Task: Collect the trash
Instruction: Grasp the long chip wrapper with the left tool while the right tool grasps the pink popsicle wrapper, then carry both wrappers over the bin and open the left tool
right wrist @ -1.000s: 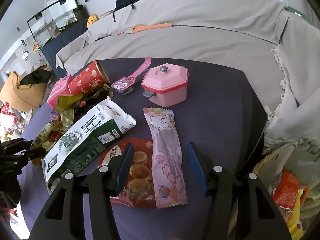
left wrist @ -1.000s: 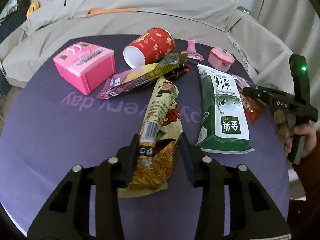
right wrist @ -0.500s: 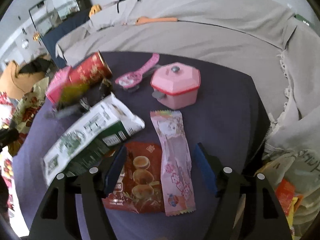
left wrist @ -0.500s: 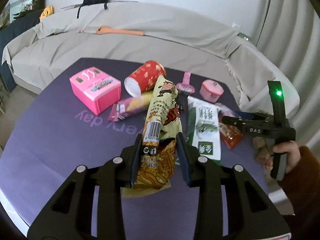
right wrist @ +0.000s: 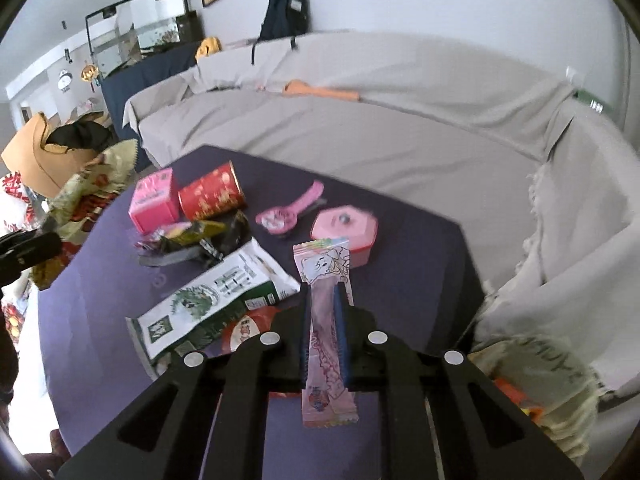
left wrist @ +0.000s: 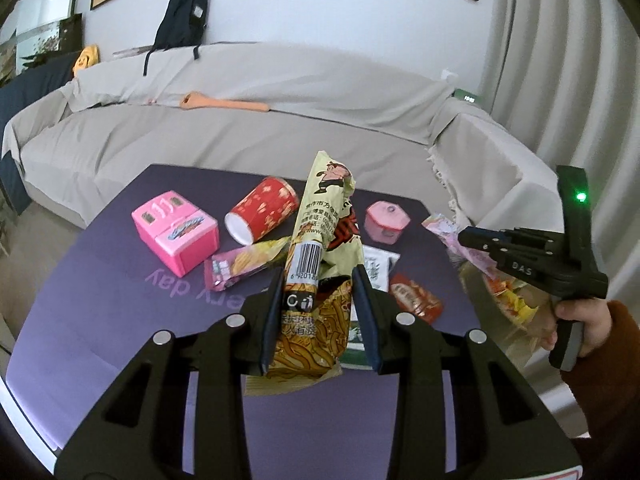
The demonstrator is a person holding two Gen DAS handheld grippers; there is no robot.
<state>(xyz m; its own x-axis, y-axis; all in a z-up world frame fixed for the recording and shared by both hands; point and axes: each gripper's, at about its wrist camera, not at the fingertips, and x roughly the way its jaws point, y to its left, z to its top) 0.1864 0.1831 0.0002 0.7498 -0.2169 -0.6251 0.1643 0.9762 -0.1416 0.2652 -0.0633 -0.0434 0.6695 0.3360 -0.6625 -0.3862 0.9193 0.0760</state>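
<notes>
purple table (left wrist: 100, 320) fronting a grey-covered sofa (left wrist: 280, 128). nearest: left gripper (left wrist: 320, 316) clamped part-closed on a yellow-green noodle snack bag (left wrist: 320, 248), raised clear of the tabletop. right gripper (right wrist: 323, 336) pinched tight on a pink candy wrapper (right wrist: 326, 280), also off the surface. below on the table: green-white pouch (right wrist: 216, 300), red biscuit packet (left wrist: 416, 300). farther: crumpled chip bag (left wrist: 244, 264), pink toy box (left wrist: 176, 236), red cup on its side (left wrist: 262, 212), pink pot (right wrist: 346, 232).
</notes>
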